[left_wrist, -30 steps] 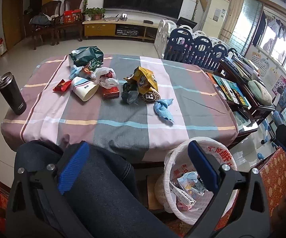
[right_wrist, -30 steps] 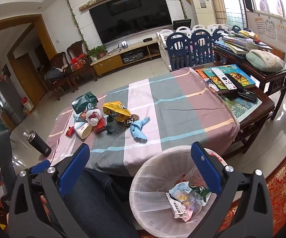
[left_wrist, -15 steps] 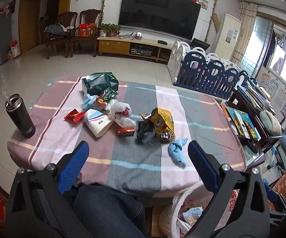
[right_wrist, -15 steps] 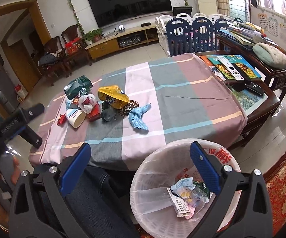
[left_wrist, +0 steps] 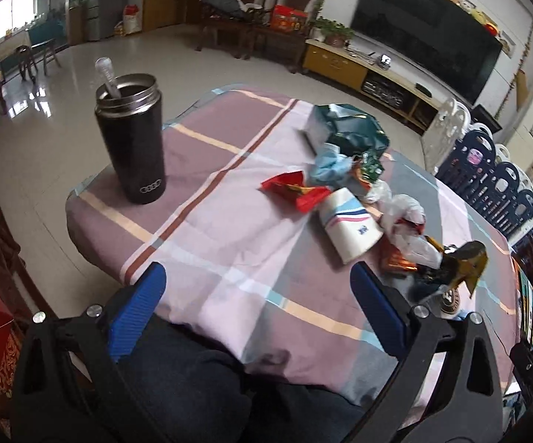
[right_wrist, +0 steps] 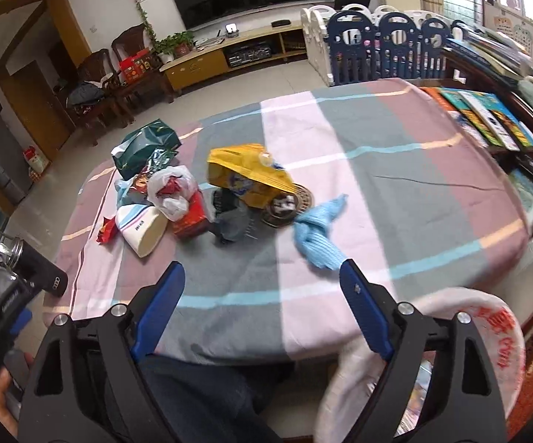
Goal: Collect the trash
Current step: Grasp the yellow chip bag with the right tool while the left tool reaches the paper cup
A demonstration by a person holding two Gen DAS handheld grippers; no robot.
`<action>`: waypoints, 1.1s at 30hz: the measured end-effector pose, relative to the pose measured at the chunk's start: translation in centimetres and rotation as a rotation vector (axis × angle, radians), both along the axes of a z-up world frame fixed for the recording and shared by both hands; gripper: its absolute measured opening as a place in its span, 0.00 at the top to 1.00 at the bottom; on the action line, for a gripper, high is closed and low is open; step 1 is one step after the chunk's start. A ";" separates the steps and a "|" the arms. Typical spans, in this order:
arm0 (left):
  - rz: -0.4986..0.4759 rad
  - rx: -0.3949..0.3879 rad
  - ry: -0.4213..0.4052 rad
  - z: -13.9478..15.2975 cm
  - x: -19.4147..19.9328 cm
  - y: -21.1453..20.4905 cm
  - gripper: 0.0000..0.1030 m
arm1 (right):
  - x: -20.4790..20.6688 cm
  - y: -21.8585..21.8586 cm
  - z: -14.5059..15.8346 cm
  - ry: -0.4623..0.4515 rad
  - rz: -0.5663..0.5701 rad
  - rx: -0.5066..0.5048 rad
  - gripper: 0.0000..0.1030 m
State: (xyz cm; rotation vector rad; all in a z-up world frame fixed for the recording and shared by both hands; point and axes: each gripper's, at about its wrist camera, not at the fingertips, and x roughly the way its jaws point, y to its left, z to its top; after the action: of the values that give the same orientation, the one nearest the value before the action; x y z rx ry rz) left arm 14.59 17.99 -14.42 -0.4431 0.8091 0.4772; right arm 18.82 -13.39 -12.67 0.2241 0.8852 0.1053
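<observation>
So both hand-held grippers, left (left_wrist: 257,295) and right (right_wrist: 260,284), have swung off the bin (right_wrist: 488,336) toward the trash pile (right_wrist: 177,199) on the bench (right_wrist: 377,170), both open and empty, right jaws just narrowing a bit, so I'd guess the next grab's coming.
</observation>
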 end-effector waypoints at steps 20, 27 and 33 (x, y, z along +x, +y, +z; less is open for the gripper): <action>0.044 -0.174 0.038 -6.8 0.9 1.8 0.04 | 15.4 6.4 -5.6 0.061 0.008 -0.285 0.38; 0.038 -0.168 0.036 -6.9 1.1 1.4 0.04 | 12.3 7.3 -5.6 0.035 0.060 -0.314 0.80; 0.042 -0.175 0.028 -6.9 0.9 1.6 0.04 | 10.1 6.3 -3.6 -0.026 0.006 -0.262 0.84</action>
State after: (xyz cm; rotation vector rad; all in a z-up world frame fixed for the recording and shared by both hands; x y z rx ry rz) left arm 15.50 19.55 -21.34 -0.6173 0.8737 0.4542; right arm 28.88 -7.09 -16.26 -0.0244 0.8642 -0.0023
